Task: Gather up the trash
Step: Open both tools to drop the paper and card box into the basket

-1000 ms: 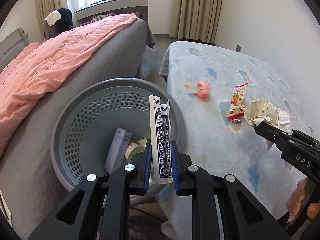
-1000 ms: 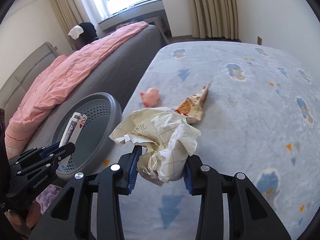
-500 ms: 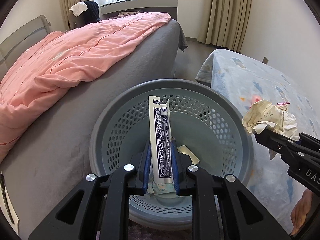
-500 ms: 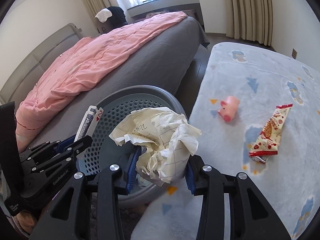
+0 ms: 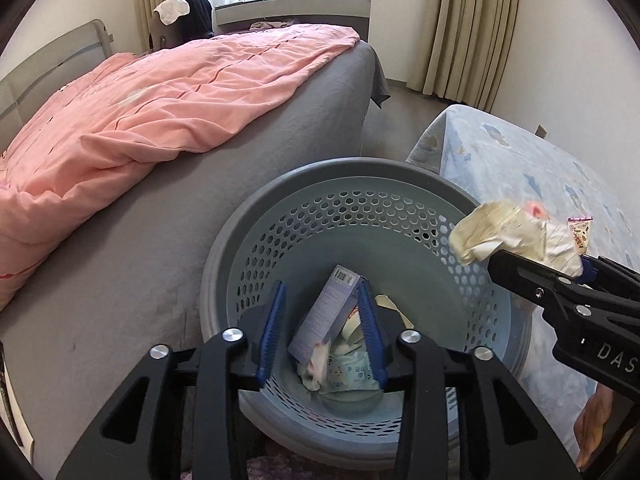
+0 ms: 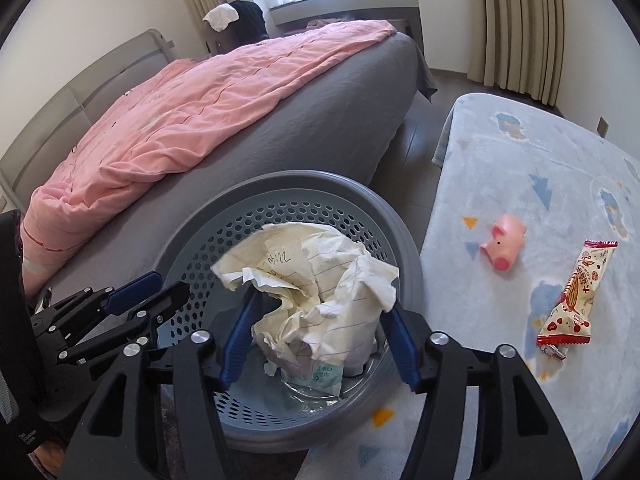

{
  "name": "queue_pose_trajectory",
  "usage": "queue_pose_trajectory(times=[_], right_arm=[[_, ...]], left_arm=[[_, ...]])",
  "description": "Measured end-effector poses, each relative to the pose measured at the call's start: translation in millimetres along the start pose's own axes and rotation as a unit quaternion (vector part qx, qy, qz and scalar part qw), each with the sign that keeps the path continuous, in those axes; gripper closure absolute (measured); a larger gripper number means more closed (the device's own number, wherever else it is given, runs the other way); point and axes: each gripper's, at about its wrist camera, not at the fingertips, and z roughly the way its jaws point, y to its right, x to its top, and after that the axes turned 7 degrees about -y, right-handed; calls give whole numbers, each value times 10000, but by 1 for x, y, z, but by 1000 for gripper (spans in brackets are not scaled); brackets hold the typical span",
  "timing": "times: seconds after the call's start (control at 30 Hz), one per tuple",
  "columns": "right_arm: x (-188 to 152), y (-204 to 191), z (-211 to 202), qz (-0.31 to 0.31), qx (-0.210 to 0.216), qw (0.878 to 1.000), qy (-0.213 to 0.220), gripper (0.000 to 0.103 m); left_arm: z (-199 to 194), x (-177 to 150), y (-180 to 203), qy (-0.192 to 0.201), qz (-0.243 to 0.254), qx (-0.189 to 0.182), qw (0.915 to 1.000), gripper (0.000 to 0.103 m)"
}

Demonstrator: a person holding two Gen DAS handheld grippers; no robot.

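Both my tongs over the basket (image 6: pixel 400 236)

My right tongs (image 6: pixel 320 312) are gripping crumpled, lined, yellowed paper (image 6: pixel 316 280) at centre frame; my left tongs (image 5: pixel 322 312) are hanging wide apart, holding nothing, above boxes and wrappers lying inside.

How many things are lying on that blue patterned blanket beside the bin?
2: a pink toy pig near the blanket's middle, and a red-and-white snack wrapper just to the pig's right, nearer its front edge. More may lie outside the view.
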Motion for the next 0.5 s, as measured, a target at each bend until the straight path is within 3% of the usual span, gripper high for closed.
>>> queue_pose_trajectory(times=[0.07, 0.5], right_arm=[[0, 0, -1, -8, -34, 10000, 12, 35], [-8, -4, -2, -10, -70, 10000, -58, 34]], left_arm=[[-2, -1, -2, 34, -24, 23, 10000, 53], [-11, -7, -10, 34, -166, 243, 9996, 43]])
